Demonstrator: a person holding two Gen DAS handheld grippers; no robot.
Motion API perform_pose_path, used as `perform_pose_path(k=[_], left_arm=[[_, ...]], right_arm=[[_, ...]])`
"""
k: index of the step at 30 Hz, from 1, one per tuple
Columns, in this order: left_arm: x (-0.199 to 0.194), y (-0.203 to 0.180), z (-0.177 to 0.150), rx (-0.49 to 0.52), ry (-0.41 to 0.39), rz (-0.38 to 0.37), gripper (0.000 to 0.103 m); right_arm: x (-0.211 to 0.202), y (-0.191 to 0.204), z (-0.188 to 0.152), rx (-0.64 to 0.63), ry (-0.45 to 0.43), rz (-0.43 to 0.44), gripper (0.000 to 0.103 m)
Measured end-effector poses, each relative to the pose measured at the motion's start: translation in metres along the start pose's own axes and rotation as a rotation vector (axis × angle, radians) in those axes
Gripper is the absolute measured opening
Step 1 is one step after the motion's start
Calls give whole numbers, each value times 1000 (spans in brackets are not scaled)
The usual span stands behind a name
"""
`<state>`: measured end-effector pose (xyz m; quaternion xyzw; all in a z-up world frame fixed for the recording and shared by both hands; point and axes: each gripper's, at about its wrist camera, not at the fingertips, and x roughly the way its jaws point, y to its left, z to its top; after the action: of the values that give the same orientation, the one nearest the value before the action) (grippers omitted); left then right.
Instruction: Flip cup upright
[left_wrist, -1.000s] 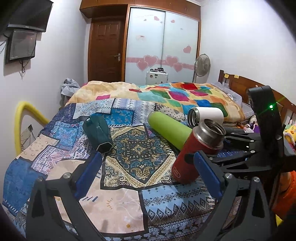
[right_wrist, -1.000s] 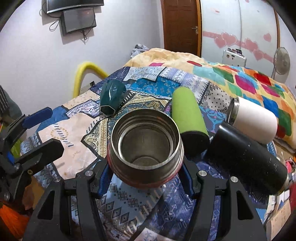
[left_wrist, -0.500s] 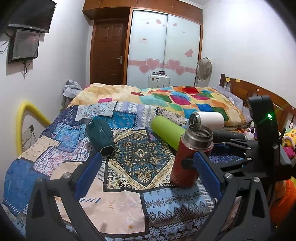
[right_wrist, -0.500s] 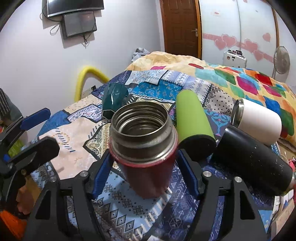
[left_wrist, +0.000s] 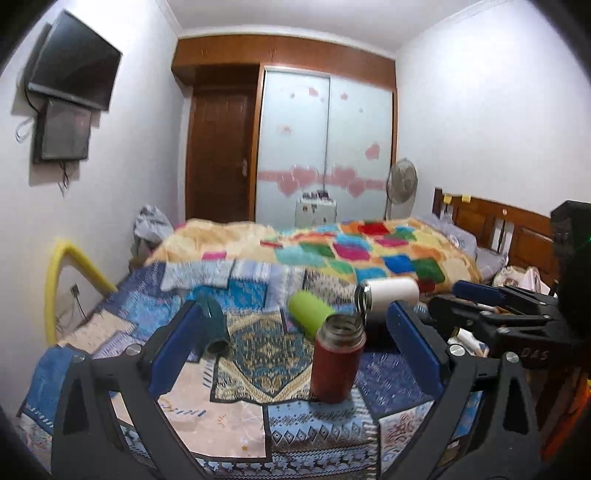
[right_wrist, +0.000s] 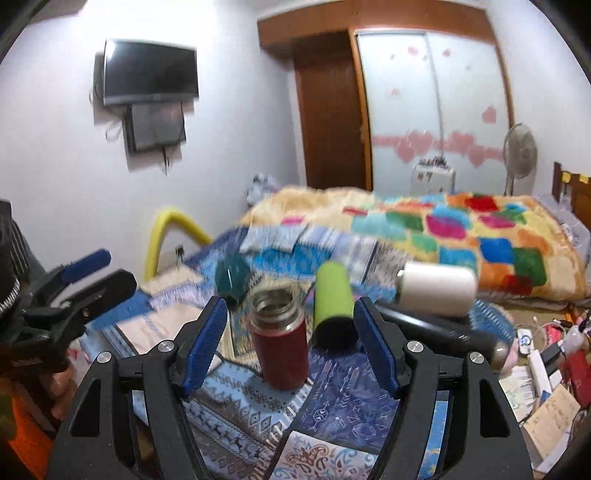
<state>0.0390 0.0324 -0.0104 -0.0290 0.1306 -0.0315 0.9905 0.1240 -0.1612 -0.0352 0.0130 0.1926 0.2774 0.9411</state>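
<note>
The red flask (left_wrist: 336, 362) with a steel open mouth stands upright on the patterned bedspread (left_wrist: 240, 417); it also shows in the right wrist view (right_wrist: 281, 343). My right gripper (right_wrist: 290, 345) is open, its blue pads apart on either side of the flask and not touching it. My left gripper (left_wrist: 295, 354) is open and empty, held back from the flask. The right gripper shows at the right of the left wrist view (left_wrist: 491, 314).
A green bottle (right_wrist: 332, 299), a white cup (right_wrist: 437, 288), a black bottle (right_wrist: 443, 332) and a dark teal cup (right_wrist: 231, 277) lie on their sides on the bed. A quilt (left_wrist: 351, 251) covers the far half. Clutter lies off the bed's right (right_wrist: 546, 362).
The red flask went from tilted in my right gripper to standing upright. My right gripper let go, opened and drew back. Both cameras pulled back and up.
</note>
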Motion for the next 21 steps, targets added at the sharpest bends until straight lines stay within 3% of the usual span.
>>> perform_pose_path(k=[3,7,10,12,14,21], left_arm=[[-22,-9,8,0,-48,3,101],[-51,-22,13,20,-107,19,101],[-66,-29,13,30,-136,26,101],[-73,-32,12,33,-146,23,101],[-78,-34,12,33,-153,17,102],[-86,-41,6,55,-156,23,103]], right_arm=[[-27,5,4,6,-78,-9,69],[-47,12,3,12,-150,-27,82],[-60,18,1,6,-193,-62,83],[-64,18,0,12,-205,-70,85],[-66,16,-2,24,-218,-81,96],[-78,18,-7,14,-250,-140,103]])
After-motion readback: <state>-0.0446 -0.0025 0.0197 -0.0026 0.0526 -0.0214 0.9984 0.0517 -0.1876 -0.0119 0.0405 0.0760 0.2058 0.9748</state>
